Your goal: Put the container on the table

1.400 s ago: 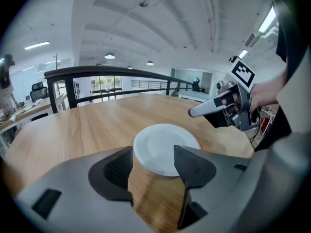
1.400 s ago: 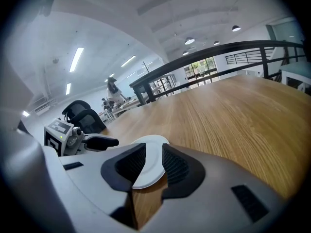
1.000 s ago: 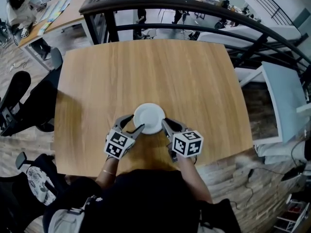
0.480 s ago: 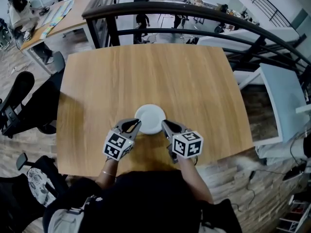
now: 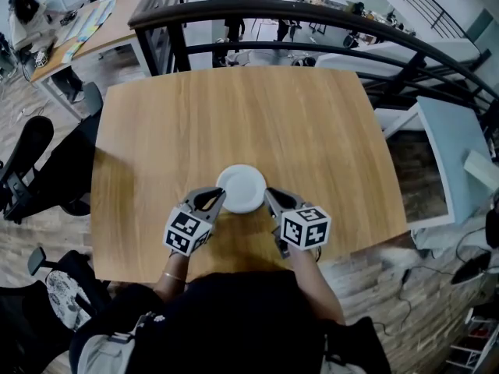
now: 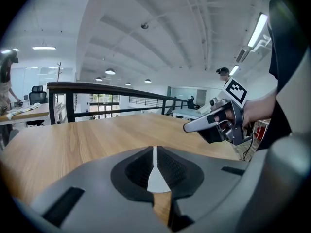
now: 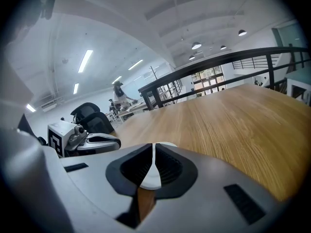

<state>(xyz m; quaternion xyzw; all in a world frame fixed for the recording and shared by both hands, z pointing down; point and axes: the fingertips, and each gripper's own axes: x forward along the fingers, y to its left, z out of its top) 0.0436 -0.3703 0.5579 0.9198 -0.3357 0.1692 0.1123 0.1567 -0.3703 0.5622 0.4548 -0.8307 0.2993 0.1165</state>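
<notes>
The left tool [image 5: 221,202] is seen clenched, its jaws having just been closing, with a thin white sliver of rim pinched between the pads. The right tool [image 5: 269,201] is clenched likewise, its jaws also having just been closing, and the same white edge is nipped between them. What is grasped is the container [image 5: 242,187], a round, shallow, white thing held at its left and right rim. It is placed over the near middle of the bench [image 5: 234,107], just ahead of the person; whether its base is resting on the wood or held slightly clear cannot be told. The container is judged to be light and thin-walled, probably smooth and a little slippery. Its rim is likely to flex or buckle if squeezed hard, so a gentle, even pinch is advised. The two opposite points on the rim now taken are thought the best hold, since the container is kept level by them and tipping is prevented. One container, two tools and one bench beneath them are counted; nothing else is seen on that bench.
</notes>
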